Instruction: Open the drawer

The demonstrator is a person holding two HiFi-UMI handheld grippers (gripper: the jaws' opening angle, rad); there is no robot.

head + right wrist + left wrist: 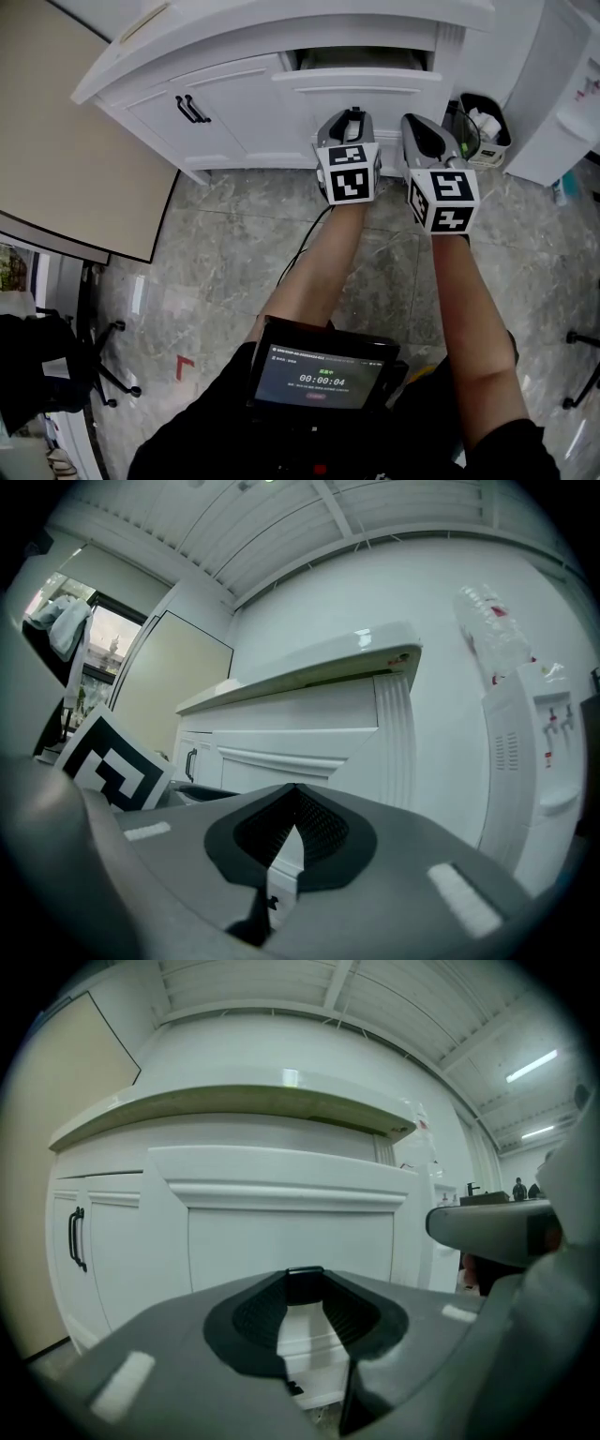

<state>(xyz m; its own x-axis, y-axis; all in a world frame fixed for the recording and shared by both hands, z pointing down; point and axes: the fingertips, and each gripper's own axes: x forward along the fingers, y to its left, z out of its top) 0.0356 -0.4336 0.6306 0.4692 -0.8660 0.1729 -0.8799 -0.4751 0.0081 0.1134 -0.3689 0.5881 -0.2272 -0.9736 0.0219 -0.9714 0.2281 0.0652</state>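
Note:
The white drawer (366,86) at the top of the white cabinet (216,112) stands pulled out a little, with a dark gap behind its front panel. My left gripper (349,117) hovers just in front of that panel, jaws a little apart, nothing between them. In the left gripper view the drawer front (281,1232) juts out from the cabinet right ahead of the left gripper (302,1312). My right gripper (422,133) is beside the left one, near the drawer's right end, shut and empty. The right gripper view shows the drawer front (281,752) beyond the right gripper (292,808).
Two cabinet doors with black handles (192,110) lie left of the drawer. A black bin (483,127) with rubbish stands right of the cabinet, and a white water dispenser (572,84) beyond it. A beige board (75,141) is at left, a timer screen (319,375) on the person's chest.

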